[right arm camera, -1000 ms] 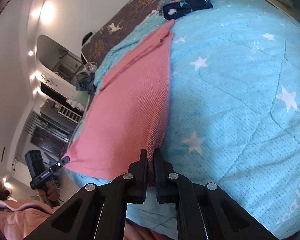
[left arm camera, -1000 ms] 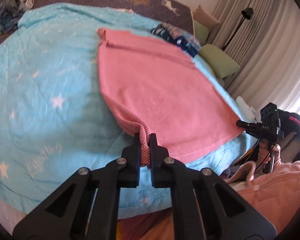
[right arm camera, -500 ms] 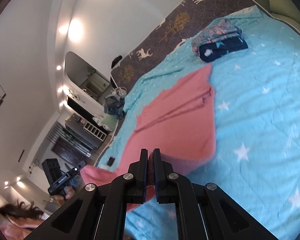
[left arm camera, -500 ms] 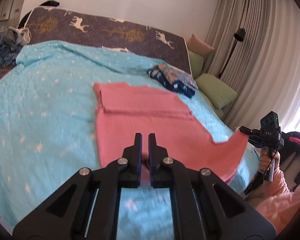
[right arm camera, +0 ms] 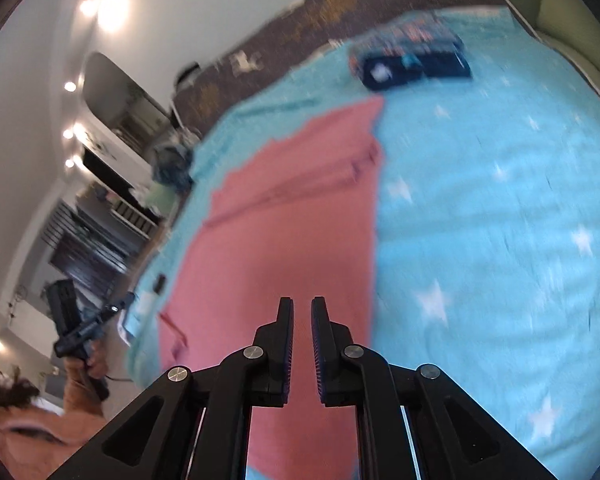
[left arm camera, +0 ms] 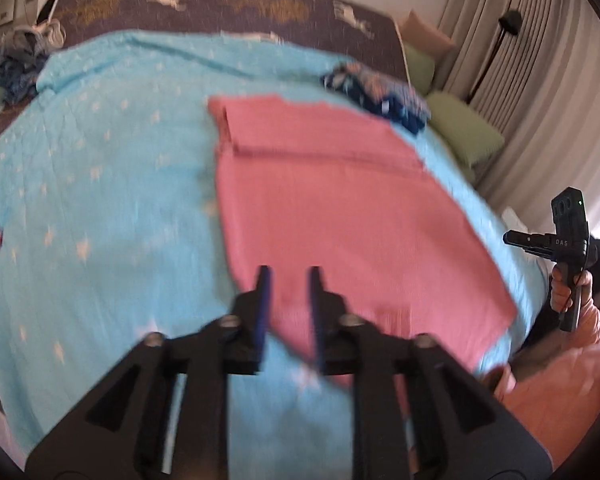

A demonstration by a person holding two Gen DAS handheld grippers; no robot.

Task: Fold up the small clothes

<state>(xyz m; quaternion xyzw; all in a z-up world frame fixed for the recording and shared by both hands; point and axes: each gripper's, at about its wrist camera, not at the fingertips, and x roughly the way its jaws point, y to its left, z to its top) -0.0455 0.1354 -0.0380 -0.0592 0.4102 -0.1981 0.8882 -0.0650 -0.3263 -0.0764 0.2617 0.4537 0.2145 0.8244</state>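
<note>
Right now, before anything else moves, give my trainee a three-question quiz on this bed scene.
1. True or false: the pink garment lies spread on the blue star blanket.
2. What sits beyond the garment's far corner? A) folded dark patterned clothes B) a shoe C) a book
3. Is cloth pinched in the left gripper or right gripper?

Key: 1 true. 2 A. 3 Neither; both sets of jaws are opening, with nothing pinched.
</note>
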